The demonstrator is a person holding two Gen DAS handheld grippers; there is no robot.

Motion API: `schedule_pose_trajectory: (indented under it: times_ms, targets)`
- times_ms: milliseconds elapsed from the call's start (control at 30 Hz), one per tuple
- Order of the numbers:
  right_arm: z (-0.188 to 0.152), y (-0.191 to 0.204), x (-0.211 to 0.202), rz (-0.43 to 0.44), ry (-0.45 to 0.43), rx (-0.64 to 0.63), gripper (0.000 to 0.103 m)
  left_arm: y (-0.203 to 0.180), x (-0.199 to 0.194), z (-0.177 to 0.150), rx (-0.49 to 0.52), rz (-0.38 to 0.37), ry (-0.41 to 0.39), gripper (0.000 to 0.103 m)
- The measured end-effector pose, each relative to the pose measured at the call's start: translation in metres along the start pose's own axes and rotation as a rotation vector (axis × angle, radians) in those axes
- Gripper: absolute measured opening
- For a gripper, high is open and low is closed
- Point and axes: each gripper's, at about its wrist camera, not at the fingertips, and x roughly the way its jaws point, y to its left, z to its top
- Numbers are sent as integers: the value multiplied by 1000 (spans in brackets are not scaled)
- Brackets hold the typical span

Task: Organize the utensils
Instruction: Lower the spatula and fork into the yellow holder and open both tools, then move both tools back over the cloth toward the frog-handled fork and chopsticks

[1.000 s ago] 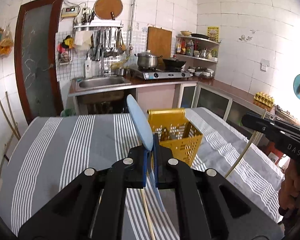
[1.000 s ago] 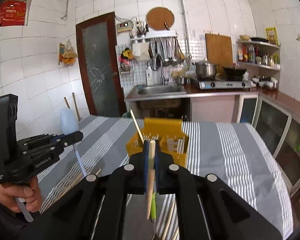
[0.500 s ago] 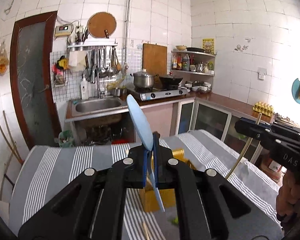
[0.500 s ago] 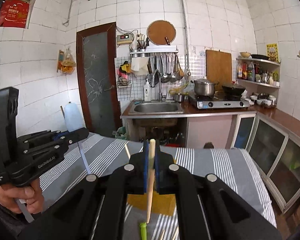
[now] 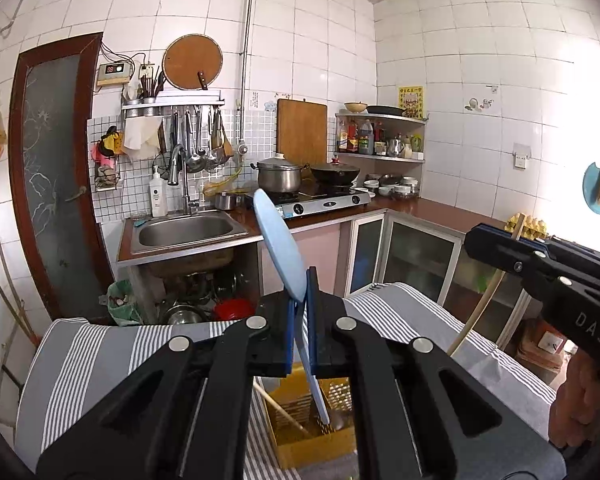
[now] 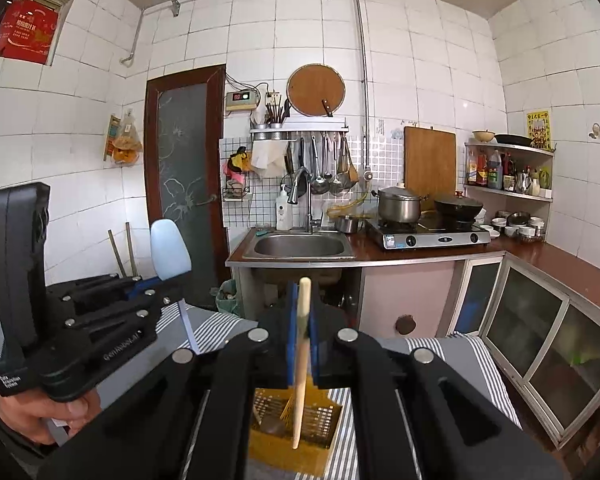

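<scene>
My left gripper [image 5: 301, 322] is shut on a pale blue spatula [image 5: 279, 252], blade up and thin handle hanging down over the yellow basket [image 5: 300, 432]. In the right wrist view the same spatula [image 6: 170, 250] sticks up from the left gripper [image 6: 156, 286] at far left. My right gripper [image 6: 302, 332] is shut on a light wooden stick [image 6: 302, 360] held nearly upright, its lower end above the yellow basket [image 6: 300, 420]. The left wrist view shows the right gripper [image 5: 484, 238] at the right with that stick [image 5: 478, 316] hanging below it. A wooden utensil [image 5: 282, 410] leans inside the basket.
The basket stands on a table with a grey and white striped cloth [image 5: 100, 344]. Behind it are a sink counter [image 6: 300, 246], a gas stove with a pot [image 6: 400, 204] and wok, and low glass-door cabinets [image 6: 540, 340]. A hand [image 6: 40, 412] holds the left gripper's handle.
Both grippers have risen with their utensils still clamped. The basket has dropped low in both views and more of the kitchen wall shows.
</scene>
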Motion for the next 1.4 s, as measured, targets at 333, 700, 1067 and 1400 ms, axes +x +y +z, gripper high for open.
schedule_pose_trajectory:
  times_ms: [333,700,1067,1400]
  targets:
    - [-6,-2,27,-14,0,-3,5,5,41,-14,0,24,40,3]
    - [-30,-10,58,-15,58,11,5,14,74,-44,-14,27,99,3]
    - [-42,-18,75,-36,103,36,22,14,95,-73,-36,42,187,19]
    - [-42,-35,38,-76,63,60,41,30,58,-65,-47,74,143,40]
